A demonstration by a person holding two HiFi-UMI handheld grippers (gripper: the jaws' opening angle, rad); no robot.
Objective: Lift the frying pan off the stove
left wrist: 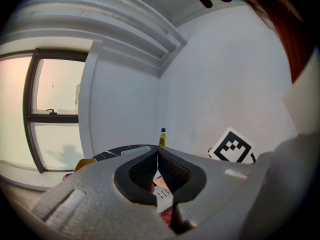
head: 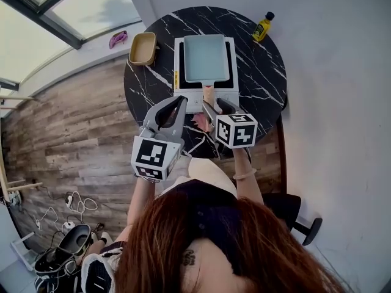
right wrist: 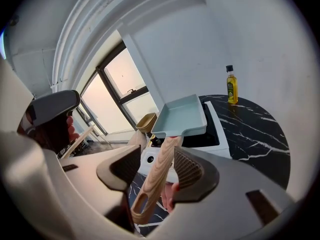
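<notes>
My right tool stands spread astride the stiff wooden handle of the probably front-heavy frying pan; left tool pressed together.

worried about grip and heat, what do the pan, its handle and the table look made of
Pan: pale blue-green with a smooth matte coating, likely coated metal.
Handle: light wood, going by its grain lines, though it could be a printed wood look.
Table: black with white veins, so marble or a marble-look top.
</notes>
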